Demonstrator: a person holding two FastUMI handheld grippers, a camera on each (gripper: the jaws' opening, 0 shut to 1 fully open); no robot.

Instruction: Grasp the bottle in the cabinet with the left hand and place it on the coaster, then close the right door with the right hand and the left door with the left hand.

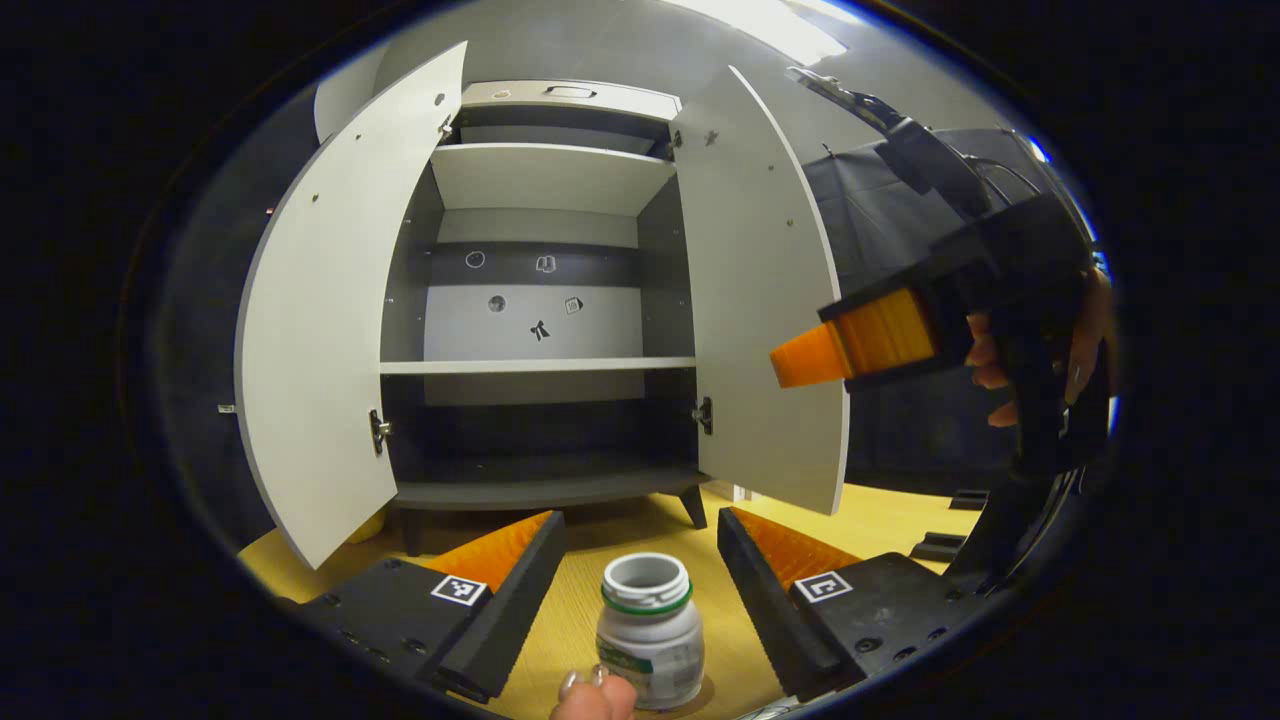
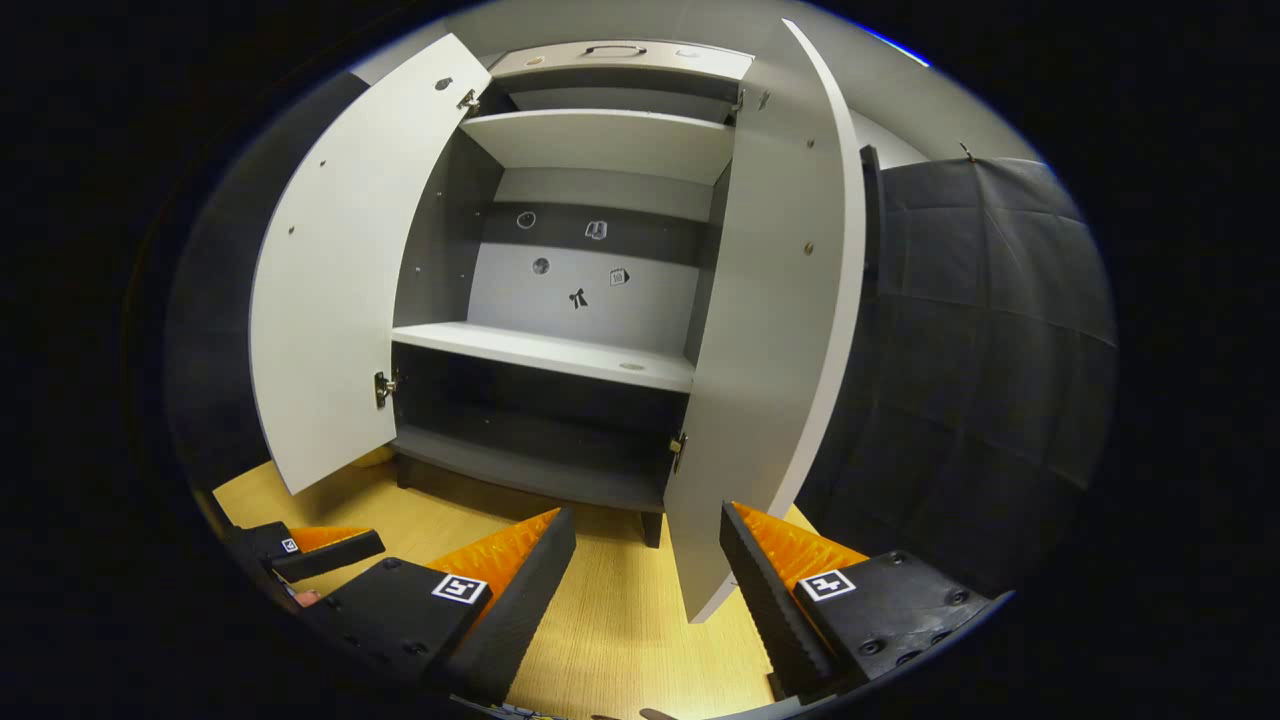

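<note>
One bottle [image 1: 650, 632] stood between spread left gripper [image 1: 640, 590] jaws; light, rigid plastic, best pinched mid-body. Right gripper [image 2: 648, 590] jaws spread, empty.

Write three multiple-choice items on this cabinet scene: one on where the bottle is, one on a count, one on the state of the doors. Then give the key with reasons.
1. Where does the small white plastic bottle with the green neck ring stand?
A. on the cabinet's middle shelf
B. on the yellow wooden tabletop, between the left gripper's fingers
C. on top of the cabinet

2. How many doors does the grey two-door cabinet have swung open?
A. none
B. one
C. two

3. How does the left gripper stand?
A. open, fingers apart from the bottle
B. shut on the bottle
C. shut on a door edge

Key:
1 B: the left gripper view shows the bottle on the tabletop in front of the cabinet.
2 C: the left door and the right door both stand open.
3 A: a gap shows on each side of the bottle.
</note>
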